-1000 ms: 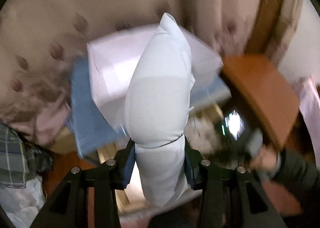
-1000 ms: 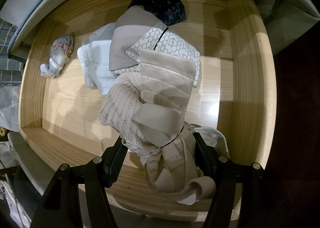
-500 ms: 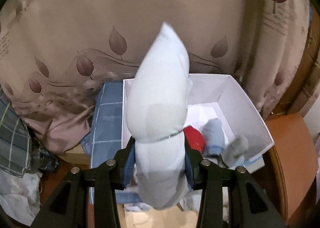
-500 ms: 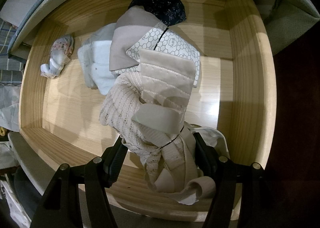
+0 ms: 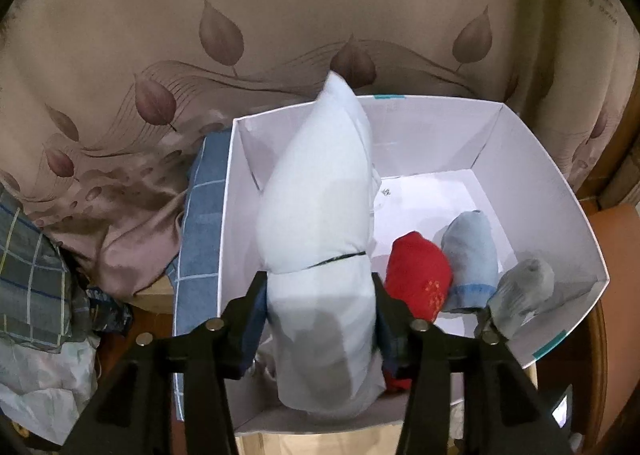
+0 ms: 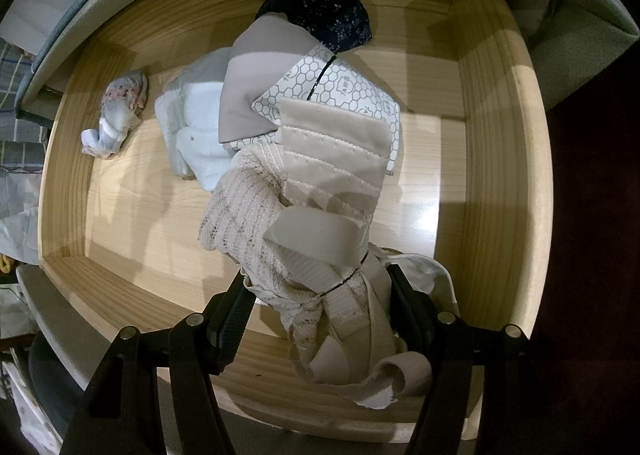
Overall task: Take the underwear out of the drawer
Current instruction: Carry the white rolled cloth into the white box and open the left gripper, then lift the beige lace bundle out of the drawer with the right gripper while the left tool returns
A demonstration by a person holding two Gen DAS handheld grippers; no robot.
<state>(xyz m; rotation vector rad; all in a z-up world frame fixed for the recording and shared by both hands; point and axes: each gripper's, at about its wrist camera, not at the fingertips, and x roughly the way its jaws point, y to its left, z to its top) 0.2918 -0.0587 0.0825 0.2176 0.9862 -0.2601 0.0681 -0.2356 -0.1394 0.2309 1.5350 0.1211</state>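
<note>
Left wrist view: a tan curtain (image 5: 280,27) with a brown leaf print is hanging across the whole background. In front of it a white box (image 5: 532,159) is sitting open-topped, with a blue checked cloth (image 5: 202,223) lying just beside its left wall and partly under it. A plaid cloth (image 5: 28,271) is bunched at the far left edge. Inside the box, a red roll (image 5: 418,275), a light blue roll (image 5: 470,251) and a grey roll (image 5: 524,291) are lying side by side toward the near right corner, each touching the next.

The left gripper (image 5: 320,297) is pointing down into the box with a rolled white garment (image 5: 316,199) standing between its fingers. The jaws are opening; the pads are sitting right at the sides of the roll, which is squeezed in at that height, so contact is not yet broken.

Right wrist view: a wooden drawer (image 6: 500,159) is filling the frame, pulled out from under a grey-blue edge. On its floor a white folded garment (image 6: 192,135) is lying left of centre, a grey-beige folded piece (image 6: 256,79) is overlapping a honeycomb-print packet (image 6: 352,95), a dark speckled garment (image 6: 332,15) is sitting at the back wall, and a small floral bundle (image 6: 116,115) is lying apart at the left wall.

The right gripper (image 6: 320,303) is clamping a beige lace undergarment (image 6: 288,215), holding it above the drawer floor near the front wall, straps dangling below the fingers.
</note>
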